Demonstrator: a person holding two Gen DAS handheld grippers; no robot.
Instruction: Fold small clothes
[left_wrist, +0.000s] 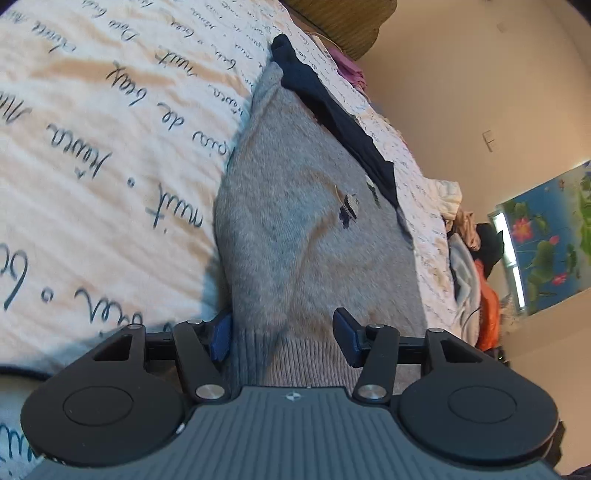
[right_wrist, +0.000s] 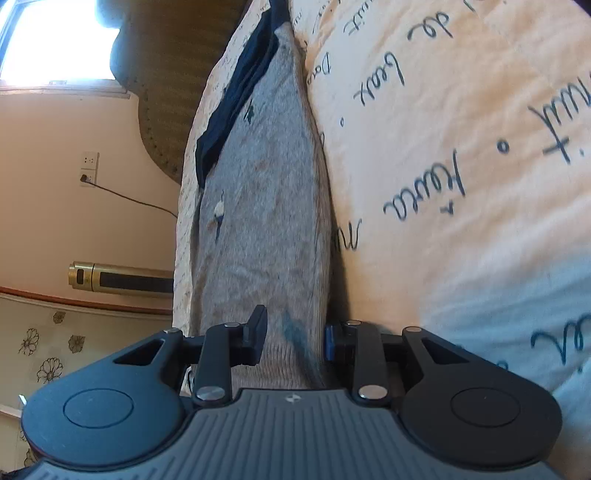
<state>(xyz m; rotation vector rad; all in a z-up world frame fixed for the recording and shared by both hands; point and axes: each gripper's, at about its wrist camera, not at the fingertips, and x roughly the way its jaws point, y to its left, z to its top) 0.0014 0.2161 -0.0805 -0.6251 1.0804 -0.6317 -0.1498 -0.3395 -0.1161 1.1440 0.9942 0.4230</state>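
The left gripper (left_wrist: 282, 338) points forward low along the bed, its jaws standing wide apart with grey knit cloth lying between them. Its blue-padded fingers (left_wrist: 221, 338) sit at either side of the ribbed hem, not pressed together. The right gripper (right_wrist: 293, 338) is posed the same way, jaws parted around the hem, one finger (right_wrist: 258, 328) resting over the fabric.
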